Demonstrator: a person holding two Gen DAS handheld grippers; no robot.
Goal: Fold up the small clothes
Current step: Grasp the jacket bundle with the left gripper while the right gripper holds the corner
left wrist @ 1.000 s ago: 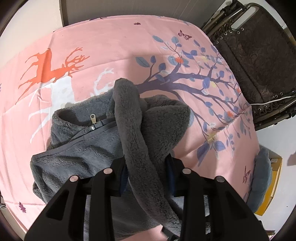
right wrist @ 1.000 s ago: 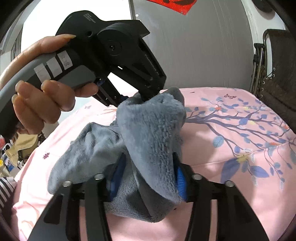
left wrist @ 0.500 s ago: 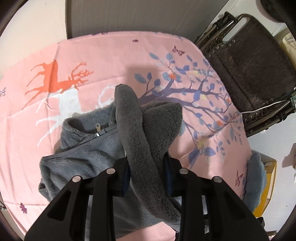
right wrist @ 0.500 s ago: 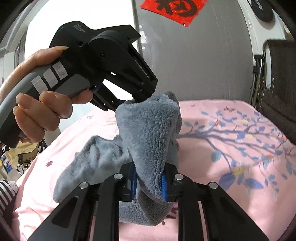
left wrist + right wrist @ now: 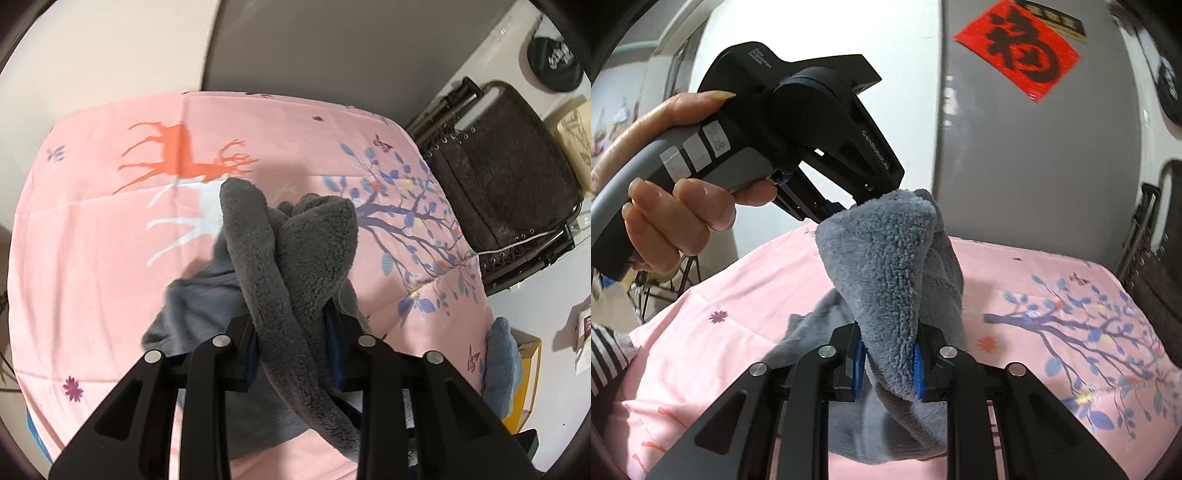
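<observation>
1. Left gripper (image 5: 295,343): fingers pressed together on a thick bunch of the grey fleece top (image 5: 295,251). Pinch sits on an edge of the cloth, prob. so the rest can hang free & drop straight.
2. Right gripper (image 5: 886,363): pinching another fold of the same top w/ its blue pads (image 5: 918,363). Two grip points close together = top held up by one side, likely to shake it out or line up edges before folding.
3. Top: upper part raised off the bed, lower part draped down; whether the hem touches the pink sheet (image 5: 92,240) is hidden behind the grippers. It hangs over the middle of the bed, nearer the front edge than the far edge by the wall.
4. Person's hand (image 5: 665,206) wraps the left gripper's handle, finger on the trigger, i.e. grip kept on purpose.
5. Folding chair (image 5: 509,192) stands off the bed's right edge, well apart, not in the way.
6. Judgement: fold itself not yet made; cloth is bunched, no flat layer visible. Thick fleece is floppy, so it could slump unevenly when laid down.
</observation>
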